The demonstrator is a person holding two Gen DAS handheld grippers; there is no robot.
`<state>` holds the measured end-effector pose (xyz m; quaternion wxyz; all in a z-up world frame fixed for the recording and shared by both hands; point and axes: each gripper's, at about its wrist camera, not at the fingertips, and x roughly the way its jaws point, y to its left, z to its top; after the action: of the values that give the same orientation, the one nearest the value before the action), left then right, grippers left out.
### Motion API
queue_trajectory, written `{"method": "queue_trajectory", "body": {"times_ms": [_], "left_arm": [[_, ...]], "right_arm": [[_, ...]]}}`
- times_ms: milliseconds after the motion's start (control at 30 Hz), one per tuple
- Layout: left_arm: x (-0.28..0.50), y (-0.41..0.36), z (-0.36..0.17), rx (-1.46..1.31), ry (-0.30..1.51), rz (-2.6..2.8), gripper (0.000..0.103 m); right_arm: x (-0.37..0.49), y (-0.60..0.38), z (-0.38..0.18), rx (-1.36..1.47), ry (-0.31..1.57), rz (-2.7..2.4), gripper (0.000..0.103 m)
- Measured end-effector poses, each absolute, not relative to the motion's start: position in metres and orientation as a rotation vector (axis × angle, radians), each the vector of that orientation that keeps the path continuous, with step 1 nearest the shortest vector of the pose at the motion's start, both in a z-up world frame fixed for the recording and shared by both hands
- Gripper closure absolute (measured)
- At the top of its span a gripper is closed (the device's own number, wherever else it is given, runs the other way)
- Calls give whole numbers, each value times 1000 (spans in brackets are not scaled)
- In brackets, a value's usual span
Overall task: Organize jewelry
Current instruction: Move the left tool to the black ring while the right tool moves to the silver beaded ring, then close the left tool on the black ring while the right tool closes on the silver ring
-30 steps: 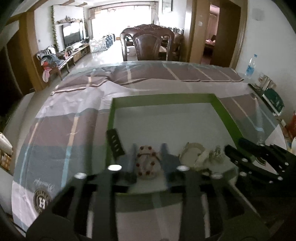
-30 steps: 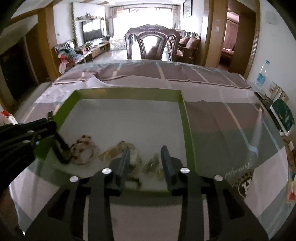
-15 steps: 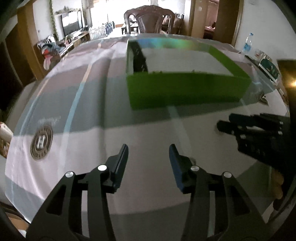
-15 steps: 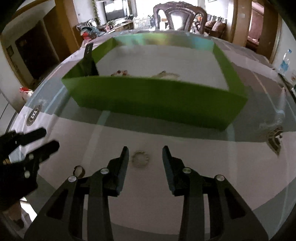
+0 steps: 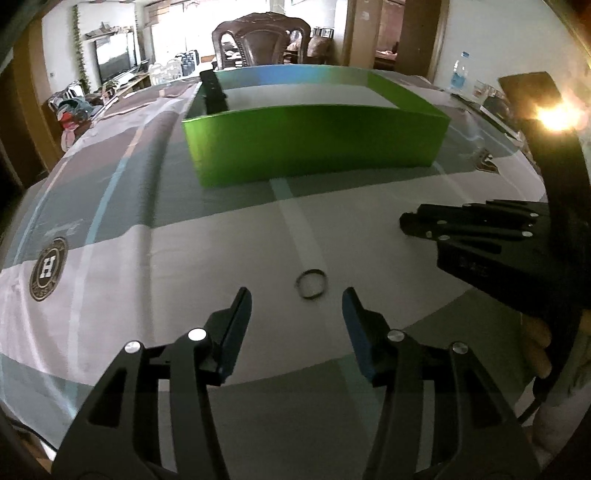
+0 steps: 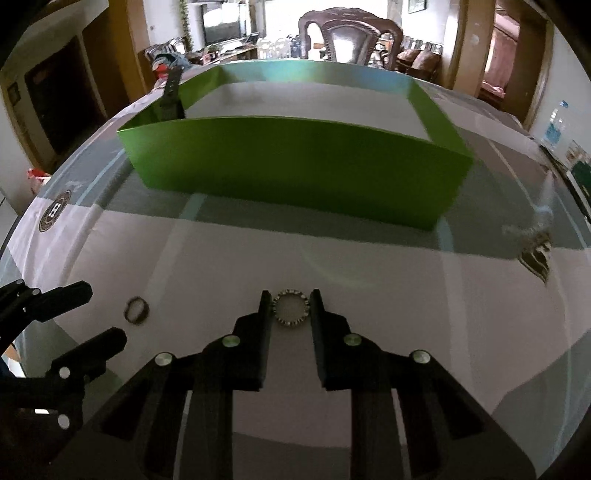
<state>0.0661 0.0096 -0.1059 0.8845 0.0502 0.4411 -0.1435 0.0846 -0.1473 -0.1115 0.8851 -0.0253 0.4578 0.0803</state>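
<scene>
A thin dark ring (image 5: 311,284) lies on the cloth just ahead of my left gripper (image 5: 294,295), in line with the gap between its tips. Its jaws are opening and touch nothing. In the right wrist view, a silvery beaded ring (image 6: 290,307) lies flat between the tips of my right gripper (image 6: 290,300). Those jaws are closing, with a sliver of gap on each side. The green box (image 5: 314,147) (image 6: 295,166) stands beyond both, a black watch strap (image 6: 171,96) leaning in its far left corner. Each view shows the other gripper (image 5: 406,223) (image 6: 105,314) and the right view also shows the dark ring (image 6: 137,310).
A striped tablecloth (image 5: 110,280) with round emblems (image 5: 48,267) covers the table. Something pale and blurred lies by the right-hand emblem (image 6: 535,258). A water bottle (image 6: 554,125) and books sit at the far right edge. A carved chair (image 6: 351,33) stands behind the table.
Both grippers have pulled back from over the jewelry inside the box, across its near wall, and dropped low to the cloth. The left jaws have widened and the right jaws have narrowed around the beaded ring.
</scene>
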Motion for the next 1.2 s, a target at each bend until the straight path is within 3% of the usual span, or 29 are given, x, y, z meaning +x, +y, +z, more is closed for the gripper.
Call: {"method": "queue_trajectory", "body": {"times_ms": [67,133,400,1000,1200], "left_arm": [[68,4,-109,107,923,-301,52],[71,0,-112,107,936,-298,65],[79,-6,-116,110,915,-216,78],[83,-4,-116,81,880,-129,78],[86,-5,-117,72,867,-96,72]], "right_arm": [[81,-151,-111,-48,950,158,82],[76,-151,-113,-46,946,153,82],[72,-149,-117,-56,928,122,82],[67,-152,-119,-42,909,118,82],[64,-152,-120,-41,904,112,82]]}}
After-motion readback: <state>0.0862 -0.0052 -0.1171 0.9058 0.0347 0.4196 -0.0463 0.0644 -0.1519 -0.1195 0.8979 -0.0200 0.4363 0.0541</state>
